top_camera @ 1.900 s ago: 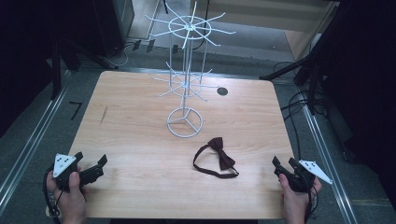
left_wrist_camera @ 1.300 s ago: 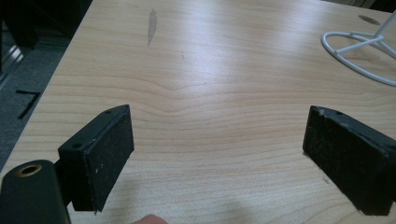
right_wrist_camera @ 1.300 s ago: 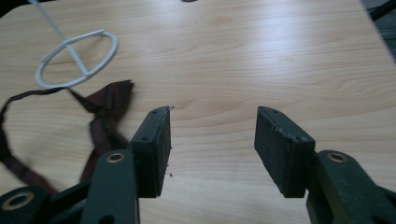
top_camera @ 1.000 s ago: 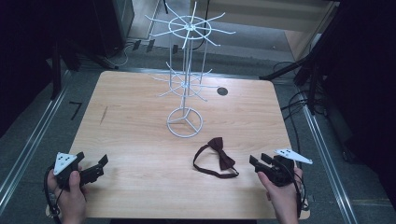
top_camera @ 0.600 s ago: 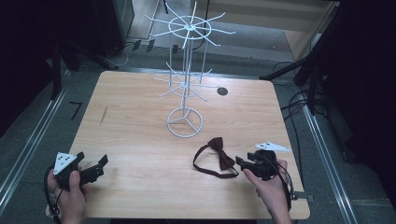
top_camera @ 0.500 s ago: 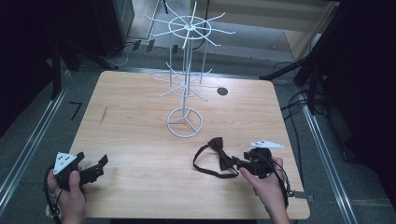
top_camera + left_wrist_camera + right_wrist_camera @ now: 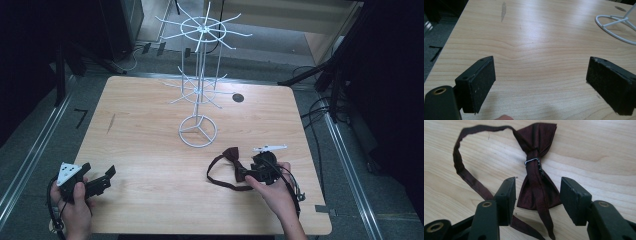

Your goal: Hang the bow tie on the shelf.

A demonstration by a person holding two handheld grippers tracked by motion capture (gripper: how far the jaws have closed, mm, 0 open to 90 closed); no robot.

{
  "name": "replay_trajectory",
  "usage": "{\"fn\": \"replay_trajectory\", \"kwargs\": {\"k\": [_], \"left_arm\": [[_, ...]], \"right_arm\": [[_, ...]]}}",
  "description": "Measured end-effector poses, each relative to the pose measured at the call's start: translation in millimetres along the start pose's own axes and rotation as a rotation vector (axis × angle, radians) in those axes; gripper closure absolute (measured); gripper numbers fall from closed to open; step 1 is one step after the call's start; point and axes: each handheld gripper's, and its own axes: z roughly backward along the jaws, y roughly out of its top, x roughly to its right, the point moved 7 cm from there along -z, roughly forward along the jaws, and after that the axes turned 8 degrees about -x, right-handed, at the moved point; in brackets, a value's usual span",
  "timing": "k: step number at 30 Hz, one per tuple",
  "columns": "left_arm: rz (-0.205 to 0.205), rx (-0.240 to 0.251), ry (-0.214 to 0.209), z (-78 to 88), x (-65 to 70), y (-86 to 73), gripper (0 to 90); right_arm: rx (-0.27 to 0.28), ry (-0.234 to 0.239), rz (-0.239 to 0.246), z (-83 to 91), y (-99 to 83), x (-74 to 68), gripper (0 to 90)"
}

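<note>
Two grippers work over a pale wooden bench (image 7: 150,135). At the near right, the right gripper (image 7: 248,174) reaches leftward to a dark maroon bow tie (image 7: 234,159), and in the right gripper view its fingers (image 7: 507,195) stand apart on either side of the bow tie's near wing (image 7: 539,192), not pressed on the cloth. The tie lies flat on the bench with a small metal clasp (image 7: 532,160) at its knot, and its thin strap (image 7: 461,167) curls out to the left in a loop and runs back under the left finger. At the near left corner, the left gripper (image 7: 100,181) is held in a hand (image 7: 75,210) just above the bench edge, well apart from the tie; in the left gripper view its fingers (image 7: 482,82) are spread wide over bare wood. A white wire display stand (image 7: 198,90) rises from a ring base (image 7: 198,131) at the middle of the bench, far from both grippers, and a small dark round hole (image 7: 238,98) sits to its right near the far edge.
</note>
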Motion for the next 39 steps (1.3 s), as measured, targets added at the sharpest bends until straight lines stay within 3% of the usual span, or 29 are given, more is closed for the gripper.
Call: {"fn": "replay_trajectory", "kwargs": {"k": [11,17,24,25,26,29,36,39], "left_arm": [[0.007,0.001,-0.005,-0.6,-0.5,0.2,9.4],[0.006,-0.001,-0.006,-0.8,-0.5,0.2,9.4],[0.007,-0.003,-0.006,-1.0,-0.5,0.2,9.4],[0.007,-0.003,-0.007,-1.2,-0.5,0.2,9.4],[0.007,-0.003,-0.007,-1.2,-0.5,0.2,9.4],[0.009,-0.007,-0.006,-1.1,-0.6,0.0,9.4],[0.013,-0.007,-0.009,-1.0,-0.7,0.1,9.4],[0.010,-0.010,-0.009,-1.0,-1.1,0.0,9.4]], "right_arm": [[-0.142,-0.075,0.018,-25.6,-0.3,-0.8,40.5],[-0.166,-0.100,0.018,-31.8,-1.1,-1.7,41.3],[-0.166,-0.118,-0.004,-30.6,-1.5,3.1,57.0],[-0.162,-0.112,-0.022,-29.8,-1.2,6.3,65.6],[-0.162,-0.112,-0.022,-29.8,-1.2,6.3,65.6],[-0.146,-0.039,-0.047,-29.5,-0.8,10.2,81.2],[-0.106,-0.054,-0.032,-29.3,-2.2,8.2,86.5],[-0.057,-0.071,-0.032,-26.8,-4.0,8.9,86.9]]}}
